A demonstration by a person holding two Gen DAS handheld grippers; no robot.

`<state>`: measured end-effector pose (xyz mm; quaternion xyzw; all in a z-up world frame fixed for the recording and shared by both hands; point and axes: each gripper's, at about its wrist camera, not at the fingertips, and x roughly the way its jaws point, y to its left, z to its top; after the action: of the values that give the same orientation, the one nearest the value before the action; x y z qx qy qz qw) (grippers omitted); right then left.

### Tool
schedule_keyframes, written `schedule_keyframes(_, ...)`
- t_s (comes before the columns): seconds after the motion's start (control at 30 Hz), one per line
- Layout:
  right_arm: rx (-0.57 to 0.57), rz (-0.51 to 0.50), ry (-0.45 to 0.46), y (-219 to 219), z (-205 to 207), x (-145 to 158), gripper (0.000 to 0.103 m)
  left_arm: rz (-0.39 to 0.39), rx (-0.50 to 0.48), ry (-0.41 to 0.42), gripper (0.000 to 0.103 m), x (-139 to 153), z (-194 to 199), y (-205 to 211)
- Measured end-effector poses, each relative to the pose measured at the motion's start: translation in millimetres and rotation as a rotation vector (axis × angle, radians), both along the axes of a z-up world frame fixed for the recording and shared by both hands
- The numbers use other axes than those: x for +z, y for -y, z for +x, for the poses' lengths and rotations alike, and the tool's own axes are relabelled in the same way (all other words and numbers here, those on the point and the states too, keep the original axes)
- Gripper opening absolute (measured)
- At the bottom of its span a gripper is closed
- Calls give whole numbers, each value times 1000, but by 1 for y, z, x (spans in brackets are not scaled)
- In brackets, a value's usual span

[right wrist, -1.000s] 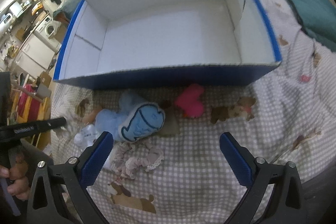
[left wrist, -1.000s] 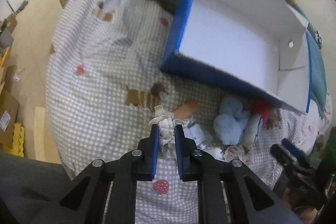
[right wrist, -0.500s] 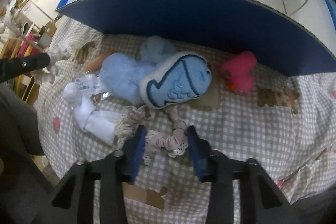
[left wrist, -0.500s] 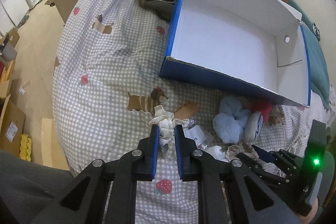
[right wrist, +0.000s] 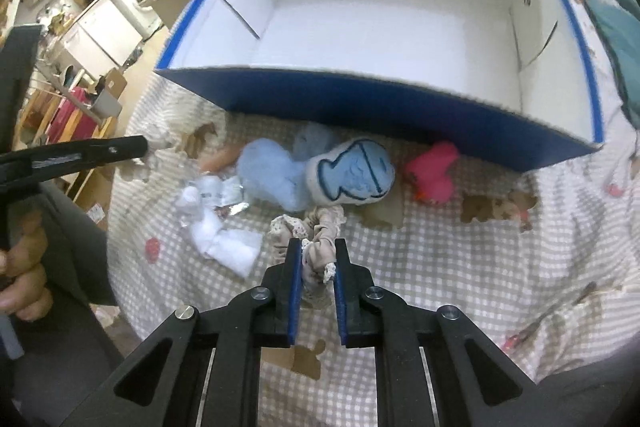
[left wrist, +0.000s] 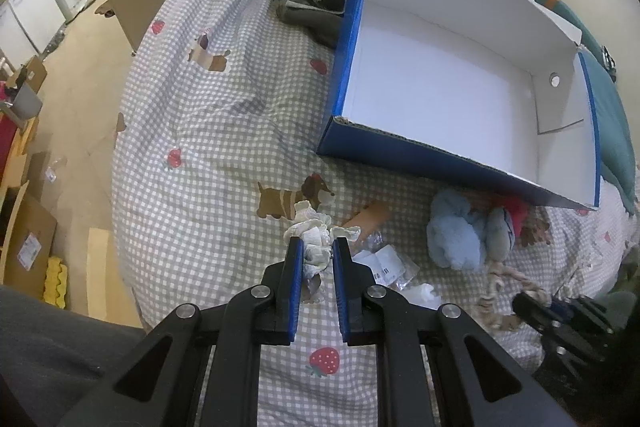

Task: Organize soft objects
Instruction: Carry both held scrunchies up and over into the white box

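Beige frilly scrunchie (right wrist: pixel 316 247): soft gathered fabric with lace edging, lying on the checked bedspread (right wrist: pixel 440 267) just in front of the blue box (right wrist: pixel 360 107), near the fish cushion (right wrist: pixel 352 175). The right gripper (right wrist: pixel 316 263) has just been closing and is now clamped on one fold of it. The left gripper (left wrist: pixel 314 255) is clenched on a white lacy scrunchie (left wrist: pixel 312 239), farther left on the bedspread.

Risks, as judged:
- Right grip takes only a fold; the fabric may slip out on lifting.
- The scrunchie's loop trails toward the cushion, so it may drag that along.
- The box's near wall stands high; a low carry may snag on its edge.
- The box is empty inside, so nothing blocks a drop.
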<state>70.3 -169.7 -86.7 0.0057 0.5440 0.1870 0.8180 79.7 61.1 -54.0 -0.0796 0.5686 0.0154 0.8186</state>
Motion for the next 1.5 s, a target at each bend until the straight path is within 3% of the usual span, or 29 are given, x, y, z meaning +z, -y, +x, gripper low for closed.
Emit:
schedule_keyframes(0.37, -16, 27, 105, 24, -16, 51, 15, 25, -3, 57, 14, 10, -11, 2)
schedule_keyframes(0.8, -83, 190, 305, 48, -3, 104, 15, 71, 10, 185, 14, 34, -17, 6)
schedule_keyframes(1.13, -153, 238, 330, 63, 37, 105, 15, 43, -46, 325, 14, 79, 8, 21)
schedule_keyframes(1.5, -196, 206, 301, 68, 86, 76, 15, 79, -125, 319, 14, 75, 69, 58)
